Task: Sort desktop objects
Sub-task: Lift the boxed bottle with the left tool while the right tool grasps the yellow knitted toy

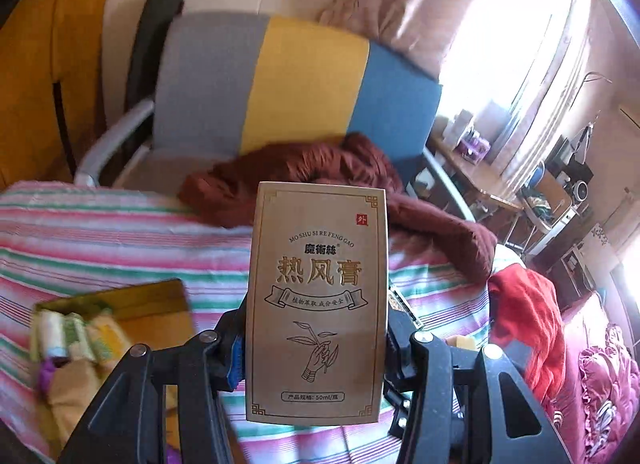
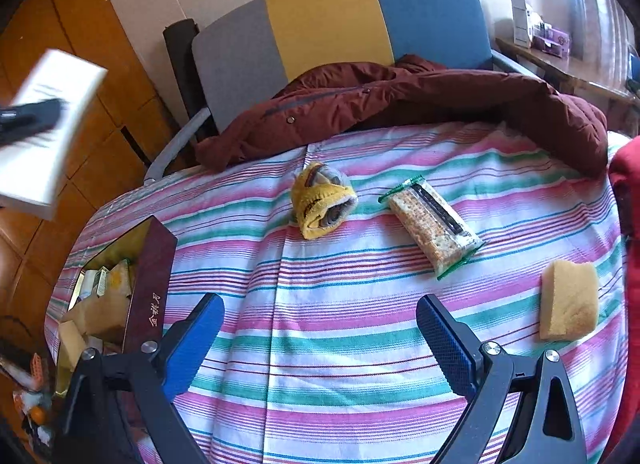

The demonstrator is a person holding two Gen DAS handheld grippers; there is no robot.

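The ointment carton (image 1: pixel 316 304), tan with gold Chinese lettering, stands upright between my left gripper (image 1: pixel 314 348)'s jaws, which are clamped on its lower sides above the striped cloth (image 1: pixel 100 240). From my right wrist view I see the same carton as a blurred pale box (image 2: pixel 48 132) held up at far left. Below it sits the dark red storage box (image 2: pixel 150 284), open, holding small packets and a tan sponge-like piece; I can't make out more. My right gripper (image 2: pixel 320 328) hovers with jaws spread wide, nothing between them. On the cloth ahead lie a yellow rolled cloth (image 2: pixel 322 200), a cracker packet (image 2: pixel 434 226) and a yellow sponge (image 2: pixel 570 298). A maroon jacket (image 2: pixel 400 100) drapes the far edge.
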